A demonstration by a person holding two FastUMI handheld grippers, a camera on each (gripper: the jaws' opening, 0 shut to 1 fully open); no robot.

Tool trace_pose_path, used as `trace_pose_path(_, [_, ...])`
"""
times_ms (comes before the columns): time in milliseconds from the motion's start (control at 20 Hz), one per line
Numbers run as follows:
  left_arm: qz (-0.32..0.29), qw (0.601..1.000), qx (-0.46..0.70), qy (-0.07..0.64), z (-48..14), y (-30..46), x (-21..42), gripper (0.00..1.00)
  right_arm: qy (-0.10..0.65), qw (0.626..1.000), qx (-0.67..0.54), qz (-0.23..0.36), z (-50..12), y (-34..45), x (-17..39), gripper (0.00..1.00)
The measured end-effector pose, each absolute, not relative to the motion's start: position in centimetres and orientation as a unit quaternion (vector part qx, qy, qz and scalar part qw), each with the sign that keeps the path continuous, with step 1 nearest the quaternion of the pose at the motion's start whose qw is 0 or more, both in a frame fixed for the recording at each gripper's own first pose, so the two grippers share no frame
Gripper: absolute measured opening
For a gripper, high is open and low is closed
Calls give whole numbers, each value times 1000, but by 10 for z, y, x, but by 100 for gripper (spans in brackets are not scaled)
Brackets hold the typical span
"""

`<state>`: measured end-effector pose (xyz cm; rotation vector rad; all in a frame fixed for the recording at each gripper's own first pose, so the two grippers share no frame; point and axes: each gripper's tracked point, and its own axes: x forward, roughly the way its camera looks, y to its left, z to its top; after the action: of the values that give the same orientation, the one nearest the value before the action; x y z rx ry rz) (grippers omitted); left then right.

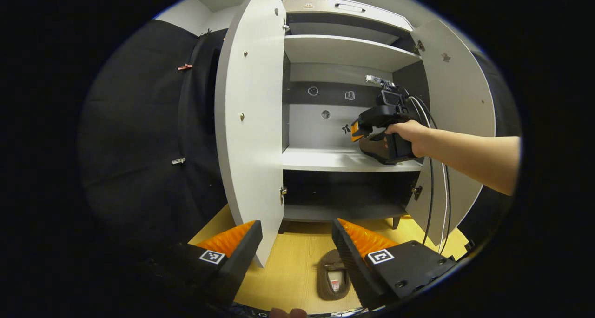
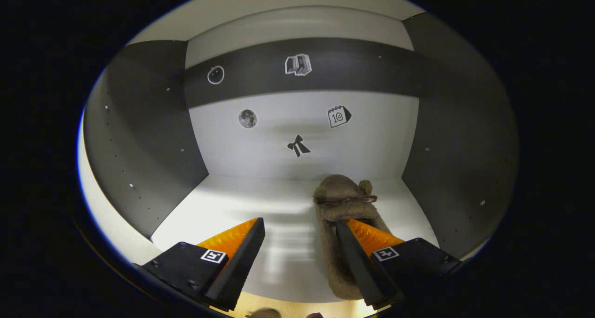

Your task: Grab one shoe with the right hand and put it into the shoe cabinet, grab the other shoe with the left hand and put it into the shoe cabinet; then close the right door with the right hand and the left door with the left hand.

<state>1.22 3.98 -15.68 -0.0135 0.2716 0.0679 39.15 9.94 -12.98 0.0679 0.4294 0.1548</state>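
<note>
A brown fuzzy shoe lies on the white middle shelf of the shoe cabinet, toe toward the back wall. My right gripper is open, and its right finger sits at the shoe's opening, with the left finger well apart over bare shelf. In the left gripper view a hand holds the right gripper inside the cabinet above that shelf. The other brown shoe rests on the wooden floor before the cabinet. My left gripper hangs open above it, holding nothing.
Both cabinet doors stand wide open: the left door close to my left gripper, the right door behind the person's forearm. Cables hang from the right gripper. A dark lower compartment sits under the shelf.
</note>
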Motion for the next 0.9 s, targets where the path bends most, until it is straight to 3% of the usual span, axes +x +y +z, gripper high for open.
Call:
trace_pose_path(450, [-7,988,3,151,-189,27,15,95,79,992,21,91,-18,77,291,98])
trace_pose_path(900, [-72,972,8,225,-288,-3,16,95,-13,995,2,99,36,68,158,98])
